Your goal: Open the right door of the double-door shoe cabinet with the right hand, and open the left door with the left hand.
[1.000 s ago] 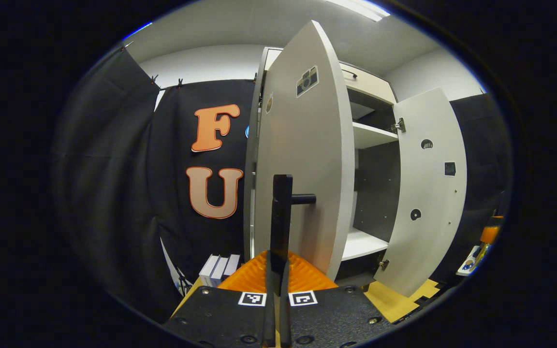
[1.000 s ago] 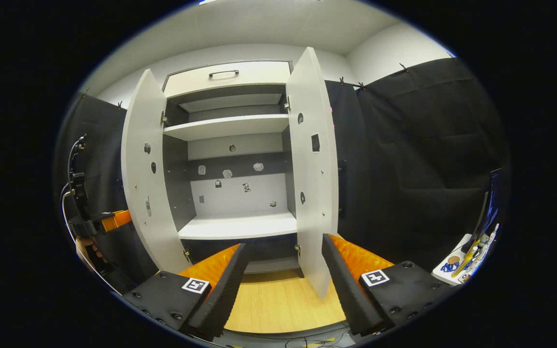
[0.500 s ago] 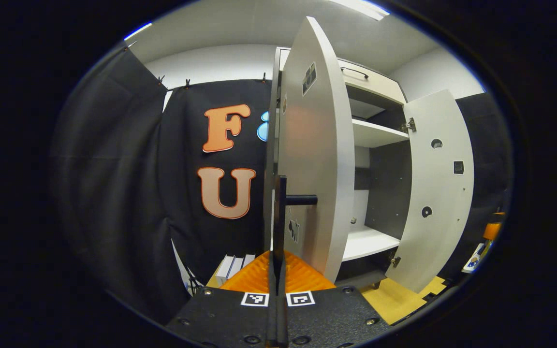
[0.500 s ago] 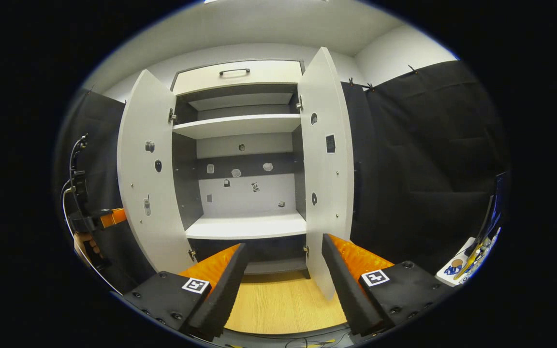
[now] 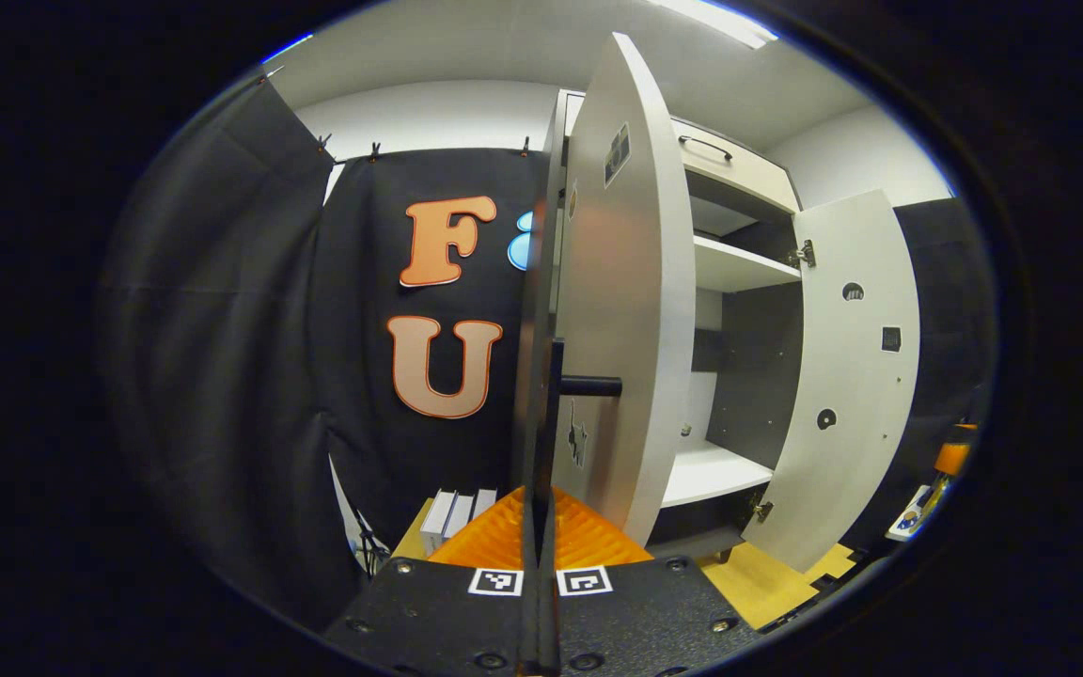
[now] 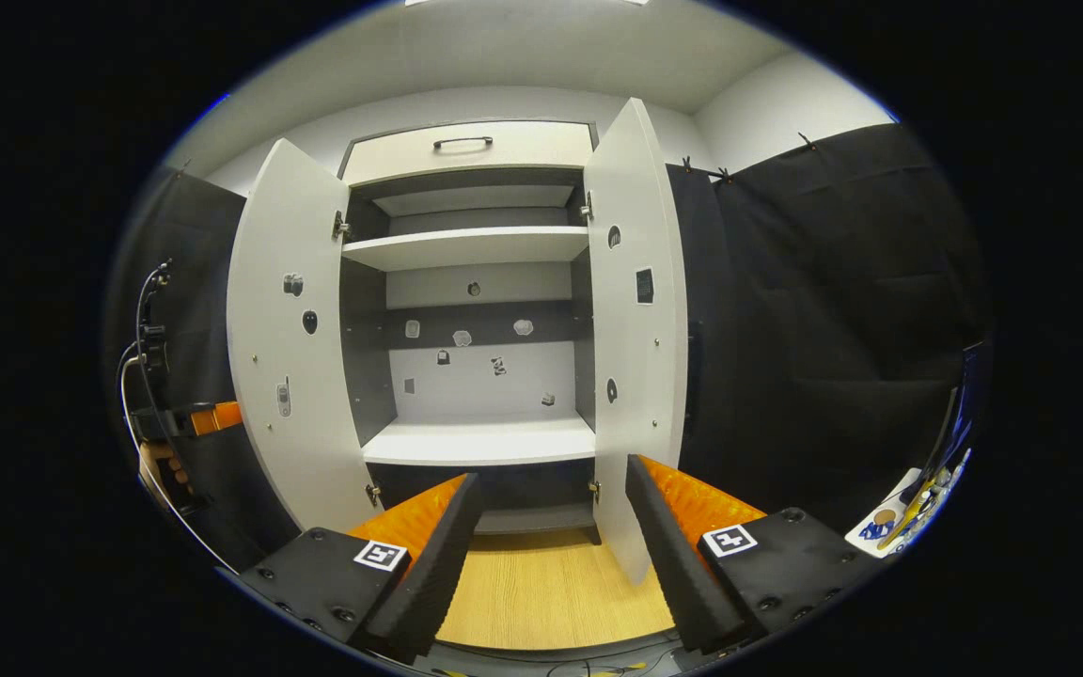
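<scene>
Cabinet (image 6: 471,249) stands with both doors wide open. Left door (image 5: 621,310) runs tall at 12 o'clock from the left gripper (image 5: 540,508), which is clamped on its vertical handle (image 5: 556,395). Right gripper (image 6: 551,512) hangs spread and empty, right door (image 6: 635,310) at 1 o'clock.

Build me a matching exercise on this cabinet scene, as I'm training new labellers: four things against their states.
Things:
1. left gripper
2. right gripper
3. top drawer
4. right door

States:
A. pushed in, closed
B. open, holding nothing
C. shut on the left door handle
D. swung open

Pairs: 1-C, 2-B, 3-A, 4-D
</scene>
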The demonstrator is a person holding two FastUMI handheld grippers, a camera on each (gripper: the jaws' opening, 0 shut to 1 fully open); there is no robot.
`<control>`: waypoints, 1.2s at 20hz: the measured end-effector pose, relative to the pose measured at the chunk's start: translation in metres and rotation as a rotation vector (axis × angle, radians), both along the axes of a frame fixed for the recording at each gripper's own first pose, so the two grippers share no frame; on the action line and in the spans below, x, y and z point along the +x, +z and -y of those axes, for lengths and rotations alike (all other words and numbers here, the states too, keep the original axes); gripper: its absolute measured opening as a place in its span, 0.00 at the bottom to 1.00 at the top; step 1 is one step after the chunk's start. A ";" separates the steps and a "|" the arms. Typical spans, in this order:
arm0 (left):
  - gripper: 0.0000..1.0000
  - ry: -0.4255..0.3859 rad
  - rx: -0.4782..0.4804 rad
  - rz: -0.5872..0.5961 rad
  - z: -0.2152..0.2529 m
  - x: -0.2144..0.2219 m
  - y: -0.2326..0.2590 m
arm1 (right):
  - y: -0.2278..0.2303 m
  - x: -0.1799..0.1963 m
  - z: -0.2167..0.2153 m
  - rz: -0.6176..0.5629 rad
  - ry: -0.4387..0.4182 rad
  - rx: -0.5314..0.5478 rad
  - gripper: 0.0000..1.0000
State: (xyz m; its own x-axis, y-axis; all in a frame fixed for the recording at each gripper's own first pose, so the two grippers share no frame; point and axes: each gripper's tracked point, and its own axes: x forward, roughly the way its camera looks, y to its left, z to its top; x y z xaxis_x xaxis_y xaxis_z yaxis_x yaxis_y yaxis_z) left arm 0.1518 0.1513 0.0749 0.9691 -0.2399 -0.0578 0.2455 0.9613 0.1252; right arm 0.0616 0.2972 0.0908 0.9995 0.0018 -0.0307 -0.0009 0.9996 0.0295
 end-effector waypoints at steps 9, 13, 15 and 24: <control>0.00 0.043 0.016 -0.039 -0.019 -0.057 -0.009 | -0.004 -0.002 0.012 -0.006 -0.016 -0.013 0.99; 0.12 0.063 0.007 -0.045 -0.023 -0.101 -0.010 | -0.009 -0.001 0.011 -0.019 -0.012 -0.027 0.99; 0.19 0.078 0.009 -0.059 -0.021 -0.120 -0.012 | -0.011 0.001 0.010 -0.025 -0.007 -0.024 0.99; 0.50 0.052 -0.020 0.000 0.024 -0.171 0.008 | -0.003 -0.002 0.009 -0.001 0.000 -0.022 0.99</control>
State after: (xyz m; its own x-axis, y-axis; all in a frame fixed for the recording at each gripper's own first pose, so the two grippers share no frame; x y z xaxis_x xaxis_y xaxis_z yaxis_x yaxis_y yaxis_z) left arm -0.0188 0.1271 0.0824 0.9803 -0.1902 -0.0539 0.1950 0.9751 0.1059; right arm 0.0592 0.2883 0.0877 0.9995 0.0011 -0.0322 -0.0009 1.0000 0.0075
